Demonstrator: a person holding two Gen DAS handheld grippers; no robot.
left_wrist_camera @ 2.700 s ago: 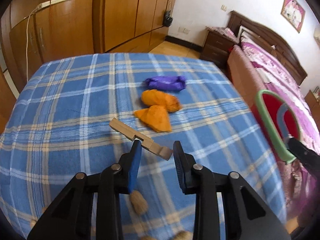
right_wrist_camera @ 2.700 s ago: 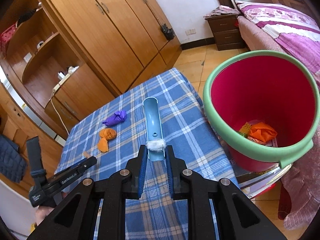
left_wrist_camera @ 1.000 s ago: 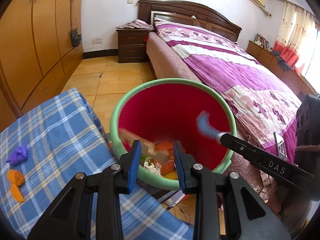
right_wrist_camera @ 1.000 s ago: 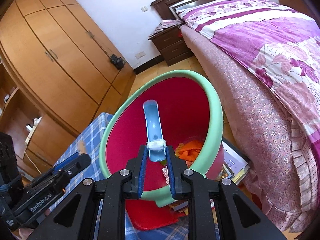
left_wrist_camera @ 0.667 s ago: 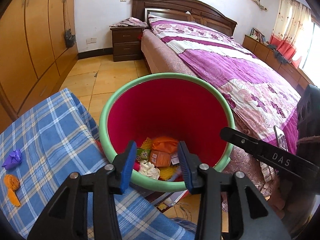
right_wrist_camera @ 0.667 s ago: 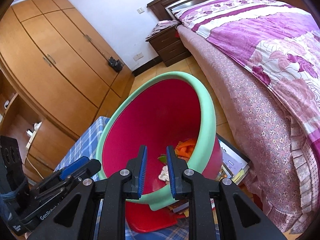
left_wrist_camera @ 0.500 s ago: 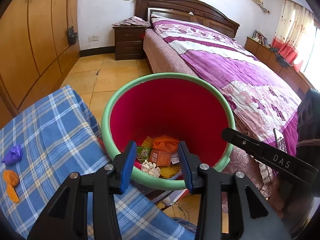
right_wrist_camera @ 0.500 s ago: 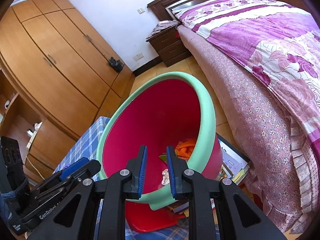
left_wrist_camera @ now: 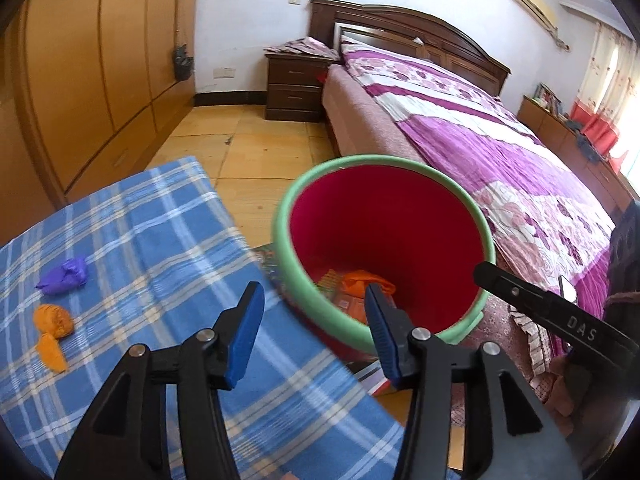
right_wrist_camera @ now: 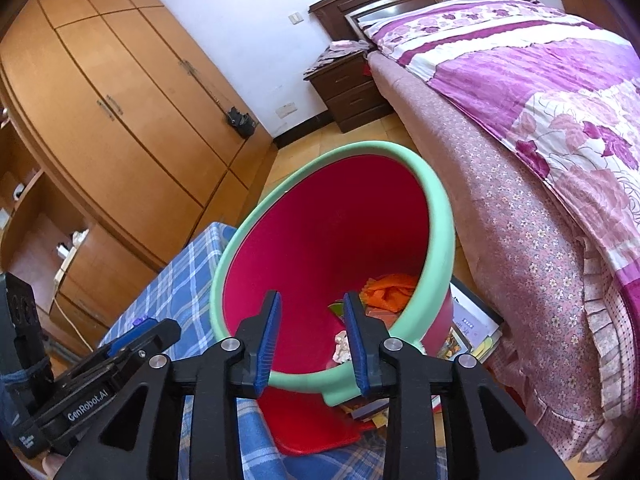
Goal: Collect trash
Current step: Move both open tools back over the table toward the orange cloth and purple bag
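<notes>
Looking for next trash: the purple wad (left_wrist_camera: 64, 276) and two orange wads (left_wrist_camera: 53, 319) lie on the blue checked cloth (left_wrist_camera: 152, 232), on the far side of it from the bin (left_wrist_camera: 384, 248); they are off to the left of the left gripper's jaws
Nearer hand: the left gripper (left_wrist_camera: 312, 322) hangs over the cloth's edge beside the bin, so I think it has the shorter trip; the right gripper (right_wrist_camera: 312, 340) sits right over the bin
Long way of the trash: the purple wad lies longways across the cloth; the lower orange piece (left_wrist_camera: 51, 352) is a small pointed wedge
Left jaws: opening, with nothing between them
Right jaws: opening too, empty, bin mouth behind them
Bin: round, smooth, red inside with a pale green rim; it leans toward the cloth, beside the bed (right_wrist_camera: 540, 92)
Inside the bin: crumpled orange stuff (right_wrist_camera: 390, 286), bits of paper, a white scrap
Wads: soft, wrinkly, easy to squash; the cloth is flat and woven
</notes>
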